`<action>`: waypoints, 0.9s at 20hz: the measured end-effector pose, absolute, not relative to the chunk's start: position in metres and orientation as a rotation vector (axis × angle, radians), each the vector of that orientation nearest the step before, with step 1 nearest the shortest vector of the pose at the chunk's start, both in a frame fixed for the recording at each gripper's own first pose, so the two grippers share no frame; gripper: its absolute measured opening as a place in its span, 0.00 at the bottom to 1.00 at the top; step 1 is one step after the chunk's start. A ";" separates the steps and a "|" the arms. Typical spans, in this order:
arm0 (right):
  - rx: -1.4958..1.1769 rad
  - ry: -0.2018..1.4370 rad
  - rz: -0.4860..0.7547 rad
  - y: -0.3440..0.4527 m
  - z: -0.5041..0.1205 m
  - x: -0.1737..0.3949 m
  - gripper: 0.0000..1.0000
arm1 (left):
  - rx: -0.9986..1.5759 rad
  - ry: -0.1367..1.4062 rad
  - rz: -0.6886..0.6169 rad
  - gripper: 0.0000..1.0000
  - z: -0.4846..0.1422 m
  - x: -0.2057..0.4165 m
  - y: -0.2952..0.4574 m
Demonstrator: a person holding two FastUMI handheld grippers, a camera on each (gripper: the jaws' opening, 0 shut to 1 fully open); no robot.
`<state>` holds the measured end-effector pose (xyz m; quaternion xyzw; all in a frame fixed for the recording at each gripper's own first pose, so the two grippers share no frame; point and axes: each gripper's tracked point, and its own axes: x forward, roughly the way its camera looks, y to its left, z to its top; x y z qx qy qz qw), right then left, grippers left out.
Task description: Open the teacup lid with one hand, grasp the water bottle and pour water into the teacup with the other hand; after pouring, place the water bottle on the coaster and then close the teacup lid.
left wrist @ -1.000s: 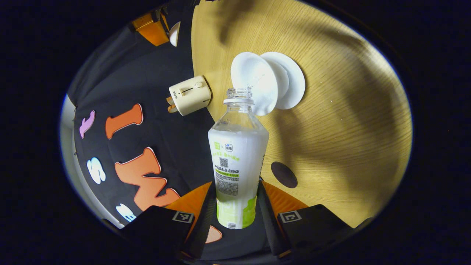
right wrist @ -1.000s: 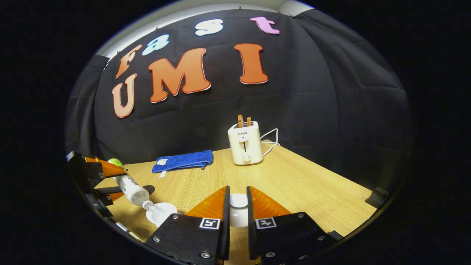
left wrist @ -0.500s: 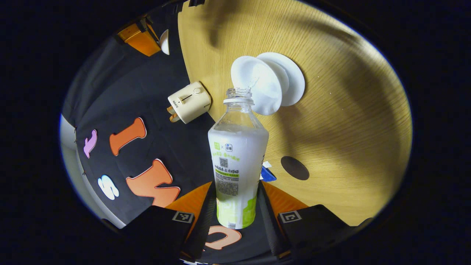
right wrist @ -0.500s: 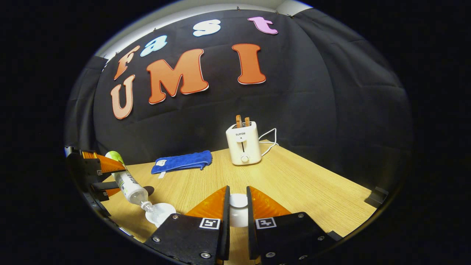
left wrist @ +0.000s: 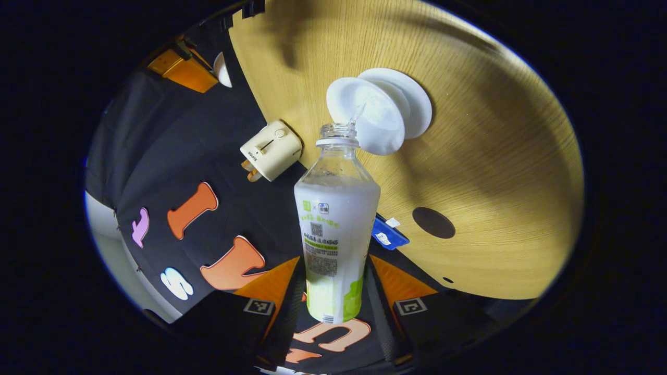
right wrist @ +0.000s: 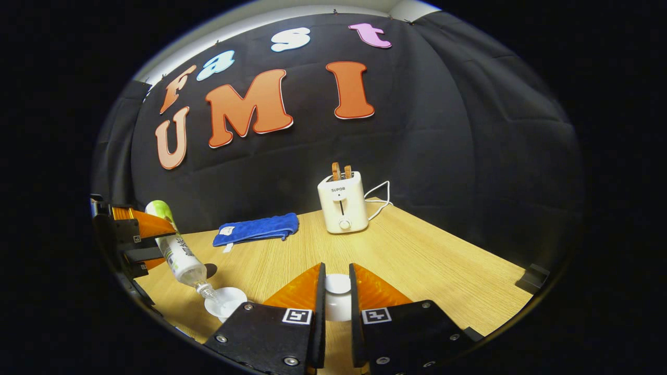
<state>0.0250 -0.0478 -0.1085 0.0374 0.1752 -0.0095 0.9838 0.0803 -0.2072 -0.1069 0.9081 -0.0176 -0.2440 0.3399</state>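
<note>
My left gripper (left wrist: 333, 284) is shut on a clear water bottle (left wrist: 336, 224) with a white and green label. The bottle is tipped mouth-down toward the white teacup (left wrist: 372, 117), which stands on its white saucer (left wrist: 417, 104), and a thin stream of water runs into the cup. In the right gripper view the tilted bottle (right wrist: 180, 255) and teacup (right wrist: 225, 301) sit at the lower left, with the left gripper (right wrist: 136, 234) behind them. My right gripper (right wrist: 337, 294) is shut on the white teacup lid (right wrist: 337, 299), held above the table. A dark round coaster (left wrist: 433, 223) lies on the wood.
A cream toaster (right wrist: 341, 202) with its cord stands at the back of the wooden table (right wrist: 432, 260). A folded blue cloth (right wrist: 256, 228) lies to its left, near the wall. The cloth's corner (left wrist: 388, 234) shows beside the bottle in the left gripper view.
The left gripper has tilted the bottle steeper, raising its base. Water keeps running into the cup. The right gripper holds the lid almost still.
</note>
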 end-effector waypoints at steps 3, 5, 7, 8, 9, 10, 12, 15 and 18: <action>0.076 0.355 -0.022 -0.049 -0.110 0.025 0.20 | 2.373 -0.043 -0.629 0.68 -0.105 0.083 -0.208; 0.078 0.355 -0.022 -0.049 -0.110 0.025 0.20 | 2.344 -0.021 -0.643 0.70 -0.110 0.082 -0.204; 0.079 0.355 -0.021 -0.049 -0.109 0.025 0.20 | 2.279 0.008 -0.663 0.67 -0.118 0.083 -0.200; 0.080 0.356 -0.021 -0.049 -0.110 0.024 0.20 | 2.229 0.030 -0.675 0.69 -0.125 0.083 -0.197; 0.081 0.357 -0.018 -0.048 -0.110 0.024 0.20 | 2.176 0.054 -0.680 0.67 -0.130 0.082 -0.193; 0.082 0.359 -0.018 -0.047 -0.111 0.025 0.20 | 2.111 0.087 -0.687 0.67 -0.137 0.081 -0.189; 0.083 0.365 -0.016 -0.046 -0.113 0.025 0.20 | 1.976 0.155 -0.691 0.70 -0.152 0.077 -0.181; 0.085 0.375 -0.013 -0.044 -0.116 0.026 0.20 | 1.781 0.222 -0.674 0.66 -0.172 0.073 -0.175; 0.078 0.376 -0.003 -0.037 -0.117 0.026 0.20 | 1.523 0.275 -0.631 0.73 -0.185 0.073 -0.172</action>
